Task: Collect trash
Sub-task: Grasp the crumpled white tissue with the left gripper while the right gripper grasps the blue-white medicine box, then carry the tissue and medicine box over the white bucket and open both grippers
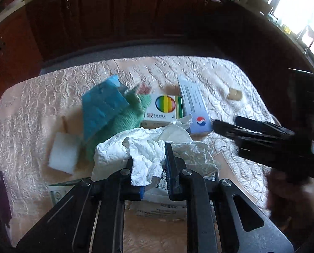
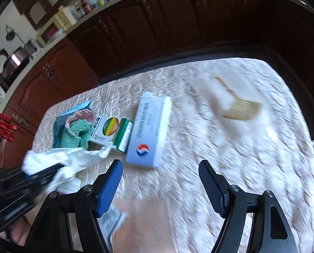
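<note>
My left gripper (image 1: 151, 160) is shut on a crumpled white tissue (image 1: 140, 154), held above the table; it also shows in the right wrist view (image 2: 57, 162). My right gripper (image 2: 160, 166) is open and empty, just in front of a long white and lilac box (image 2: 149, 129) that also shows in the left wrist view (image 1: 193, 106). A small box with a rainbow circle (image 1: 164, 110) lies beside it. A green knitted cloth (image 1: 123, 124) and a blue packet (image 1: 102, 109) lie to the left. A white foam square (image 1: 63, 152) lies at the left.
The table has a cream embossed cloth (image 2: 230, 158). A small beige piece (image 2: 243, 109) lies at the far right of it. Printed paper wrappers (image 1: 167, 202) lie under my left gripper. Dark wooden cabinets (image 1: 135, 16) stand behind the table.
</note>
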The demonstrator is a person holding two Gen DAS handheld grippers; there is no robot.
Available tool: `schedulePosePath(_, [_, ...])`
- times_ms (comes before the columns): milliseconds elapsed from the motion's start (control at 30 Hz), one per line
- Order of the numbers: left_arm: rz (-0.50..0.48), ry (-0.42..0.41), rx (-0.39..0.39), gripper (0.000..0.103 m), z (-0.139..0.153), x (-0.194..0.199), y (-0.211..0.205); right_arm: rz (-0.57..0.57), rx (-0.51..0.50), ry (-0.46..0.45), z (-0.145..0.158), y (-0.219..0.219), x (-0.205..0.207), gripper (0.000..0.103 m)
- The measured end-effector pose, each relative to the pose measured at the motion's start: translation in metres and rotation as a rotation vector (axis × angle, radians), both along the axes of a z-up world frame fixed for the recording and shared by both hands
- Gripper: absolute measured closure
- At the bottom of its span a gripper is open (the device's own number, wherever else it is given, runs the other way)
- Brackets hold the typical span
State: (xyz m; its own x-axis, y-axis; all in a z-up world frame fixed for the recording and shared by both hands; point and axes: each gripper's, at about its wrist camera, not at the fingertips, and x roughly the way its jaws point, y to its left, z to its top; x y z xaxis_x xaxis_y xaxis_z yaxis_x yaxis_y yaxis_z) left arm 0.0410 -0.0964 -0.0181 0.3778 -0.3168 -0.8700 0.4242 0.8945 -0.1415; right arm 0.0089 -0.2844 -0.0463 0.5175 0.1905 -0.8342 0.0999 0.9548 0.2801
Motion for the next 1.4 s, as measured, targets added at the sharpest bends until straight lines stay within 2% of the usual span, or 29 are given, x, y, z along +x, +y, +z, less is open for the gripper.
schedulePosePath(100, [0.013, -0.002, 0.0, 0.09, 0.004, -0.002, 0.009, 0.023, -0.026, 0.018, -0.01, 0.012, 0.024, 0.03])
schedulePosePath(167, [0.021, 0.003, -0.004, 0.09, 0.006, -0.003, 0.017, 0.028, -0.039, 0.039, -0.017, 0.017, 0.037, 0.036])
schedulePosePath(267, [0.03, 0.006, -0.012, 0.09, 0.004, -0.002, 0.02, 0.045, -0.02, 0.083, -0.03, 0.02, 0.051, 0.038])
schedulePosePath(300, [0.031, 0.007, -0.015, 0.09, 0.004, -0.002, 0.02, 0.05, -0.015, 0.094, -0.033, 0.021, 0.054, 0.04])
schedulePosePath(333, [0.029, 0.005, -0.016, 0.09, 0.004, -0.002, 0.018, 0.055, -0.017, 0.103, -0.036, 0.021, 0.055, 0.049])
schedulePosePath(367, [0.026, 0.003, -0.017, 0.09, 0.004, -0.003, 0.016, 0.058, -0.029, 0.112, -0.038, 0.02, 0.056, 0.052])
schedulePosePath(467, [0.013, 0.006, -0.028, 0.09, 0.004, -0.007, 0.014, 0.033, -0.078, 0.115, -0.033, 0.008, 0.044, 0.052])
schedulePosePath(600, [-0.004, 0.019, -0.038, 0.09, 0.002, -0.01, 0.007, -0.007, -0.056, 0.129, -0.032, -0.008, 0.034, 0.05])
schedulePosePath(667, [-0.009, 0.025, -0.04, 0.09, 0.001, -0.012, 0.004, -0.02, -0.047, 0.116, -0.031, -0.009, 0.039, 0.039])
schedulePosePath(733, [-0.014, 0.02, -0.04, 0.09, 0.002, -0.016, 0.001, -0.021, -0.052, 0.097, -0.033, -0.006, 0.046, 0.038])
schedulePosePath(800, [-0.016, 0.009, -0.041, 0.09, 0.006, -0.021, 0.0, -0.016, -0.035, 0.086, -0.037, -0.004, 0.053, 0.055])
schedulePosePath(833, [-0.016, 0.005, -0.043, 0.09, 0.008, -0.021, 0.001, -0.014, -0.022, 0.086, -0.039, -0.005, 0.053, 0.054])
schedulePosePath(967, [-0.024, -0.02, -0.05, 0.09, 0.016, -0.028, -0.002, -0.02, -0.014, 0.061, -0.031, -0.012, 0.034, 0.054])
schedulePosePath(1233, [-0.072, -0.079, -0.067, 0.09, 0.037, -0.047, -0.028, -0.061, 0.047, -0.052, 0.014, -0.041, -0.037, 0.054])
schedulePosePath(1400, [-0.101, -0.102, -0.074, 0.09, 0.047, -0.059, -0.048, -0.085, 0.046, -0.101, 0.034, -0.048, -0.07, 0.054])
